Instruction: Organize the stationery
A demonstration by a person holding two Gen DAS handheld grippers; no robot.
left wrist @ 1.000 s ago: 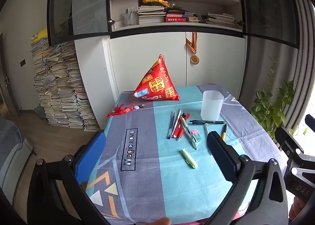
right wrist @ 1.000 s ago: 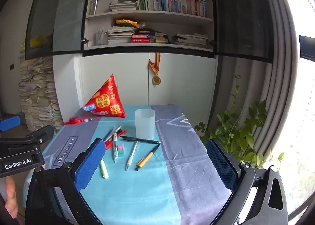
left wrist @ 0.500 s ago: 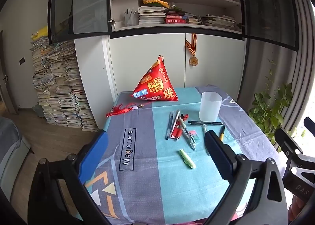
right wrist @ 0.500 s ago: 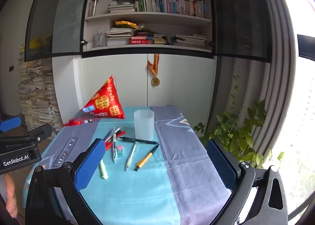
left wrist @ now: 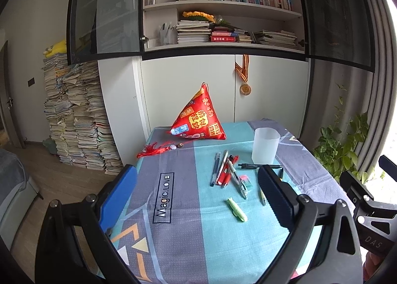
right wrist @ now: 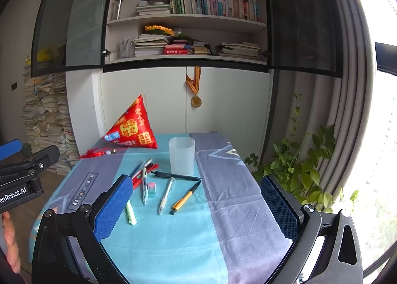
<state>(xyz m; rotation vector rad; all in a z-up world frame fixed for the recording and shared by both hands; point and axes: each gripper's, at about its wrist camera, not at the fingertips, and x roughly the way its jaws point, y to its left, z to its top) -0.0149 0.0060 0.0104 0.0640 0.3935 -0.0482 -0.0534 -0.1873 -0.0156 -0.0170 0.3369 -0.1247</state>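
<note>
Task not yet begun: pens (right wrist: 171,176) and eraser (right wrist: 152,189) scattered on surface (right wrist: 173,246), cup (right wrist: 181,159) empty; left gripper (left wrist: 198,199) and right gripper (right wrist: 198,212) jaws spread, holding nothing.

A frosted plastic cup (right wrist: 181,158) stands upright and empty on the worktop, with the stationery lying flat at its 6 to 8 o'clock. A black pen (right wrist: 176,176) lies crosswise just in front of it; at 8 o'clock a bunch of red and grey pens (left wrist: 224,168) lies side by side. Nearer are a small pink-and-green eraser (right wrist: 151,189), a white pen (right wrist: 165,195), an orange pen (right wrist: 186,197) and, at 7 o'clock, a pale green highlighter (right wrist: 130,212).
</note>
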